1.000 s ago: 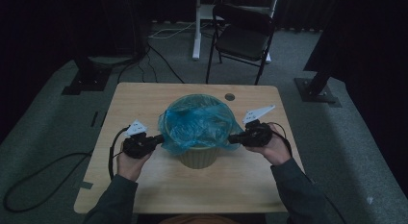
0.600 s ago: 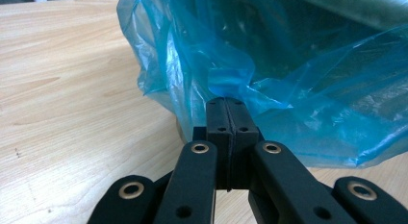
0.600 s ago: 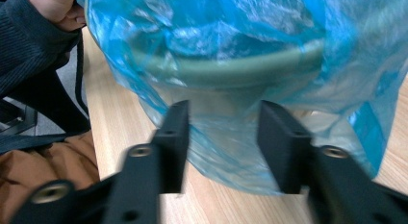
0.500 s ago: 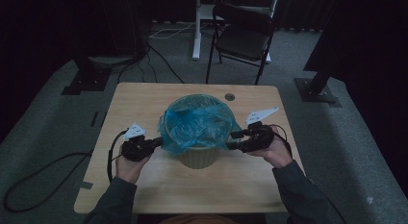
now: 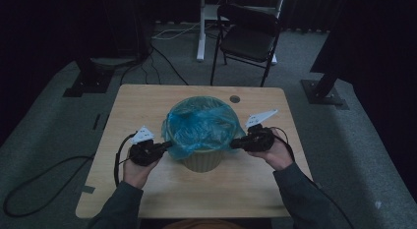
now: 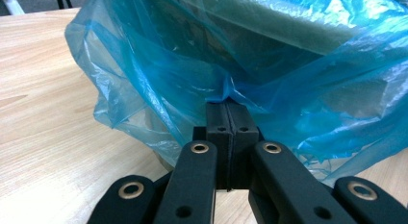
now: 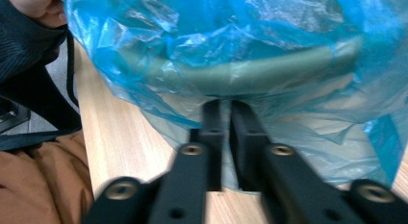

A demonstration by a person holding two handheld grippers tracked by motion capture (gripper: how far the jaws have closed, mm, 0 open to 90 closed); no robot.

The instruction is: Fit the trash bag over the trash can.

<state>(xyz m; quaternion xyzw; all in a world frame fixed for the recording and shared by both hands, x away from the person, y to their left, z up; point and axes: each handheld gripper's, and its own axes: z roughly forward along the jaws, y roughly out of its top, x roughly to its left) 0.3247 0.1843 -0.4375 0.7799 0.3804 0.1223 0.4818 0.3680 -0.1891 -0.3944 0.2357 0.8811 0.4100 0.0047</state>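
Note:
A beige bin point(image 5: 201, 162) stands mid-table, lined with a blue plastic bag point(image 5: 201, 123) that hangs over its rim. At the bin's left side my left gripper point(image 5: 167, 144) is shut on the bag's overhanging film. In the left gripper view its jaws point(image 6: 230, 108) meet on a gathered fold of the bag point(image 6: 288, 80). My right gripper point(image 5: 233, 142) is at the bin's right side. Its jaws have just been closing. In the right gripper view they point(image 7: 223, 106) stand nearly together on the bag's point(image 7: 240, 31) lower hem, just under the bin's rim point(image 7: 250, 75).
The wooden table point(image 5: 236, 185) has a small round hole point(image 5: 235, 99) near its far edge. A black folding chair point(image 5: 248, 40) stands beyond the table, and cables run across the floor at the left. The person's sleeves come in from the near edge.

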